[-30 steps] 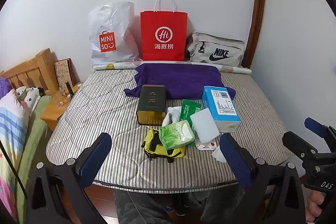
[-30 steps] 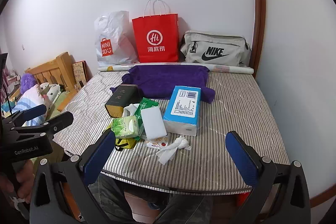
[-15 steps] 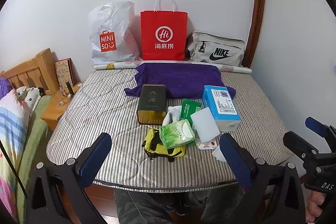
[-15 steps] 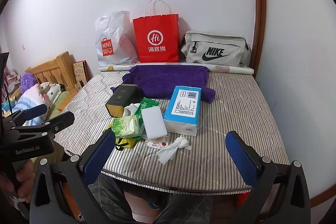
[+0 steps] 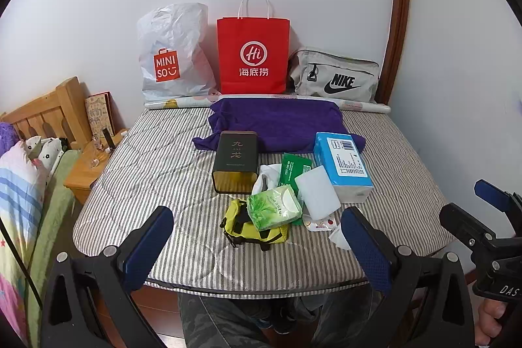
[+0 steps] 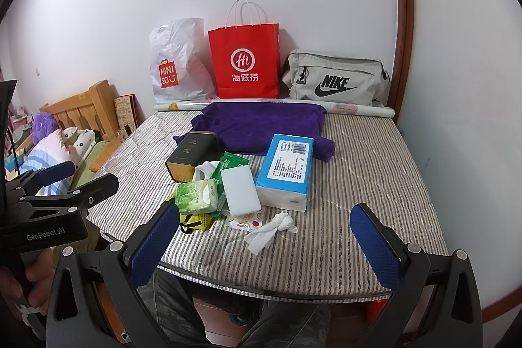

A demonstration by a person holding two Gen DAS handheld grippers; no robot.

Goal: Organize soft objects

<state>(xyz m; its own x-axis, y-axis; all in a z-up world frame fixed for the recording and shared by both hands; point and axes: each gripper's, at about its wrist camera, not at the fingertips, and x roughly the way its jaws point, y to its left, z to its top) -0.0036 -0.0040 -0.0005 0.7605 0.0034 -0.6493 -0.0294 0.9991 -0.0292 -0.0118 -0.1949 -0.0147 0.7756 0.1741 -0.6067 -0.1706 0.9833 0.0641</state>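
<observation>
Striped bed [image 5: 137, 178] carries the soft clutter ahead of both claws: left claw [image 5: 257, 237] and right claw [image 6: 264, 235] gape wide, empty. Nothing started; next, probably reach forward for the crumpled tissue [image 6: 270, 229].

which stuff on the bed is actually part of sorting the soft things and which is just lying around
For the job: purple towel, green tissue pack, blue tissue pack, white sponge, crumpled tissue, yellow pouch.

Lying about: dark tea tin, red paper bag, Miniso bag, Nike bag.
</observation>
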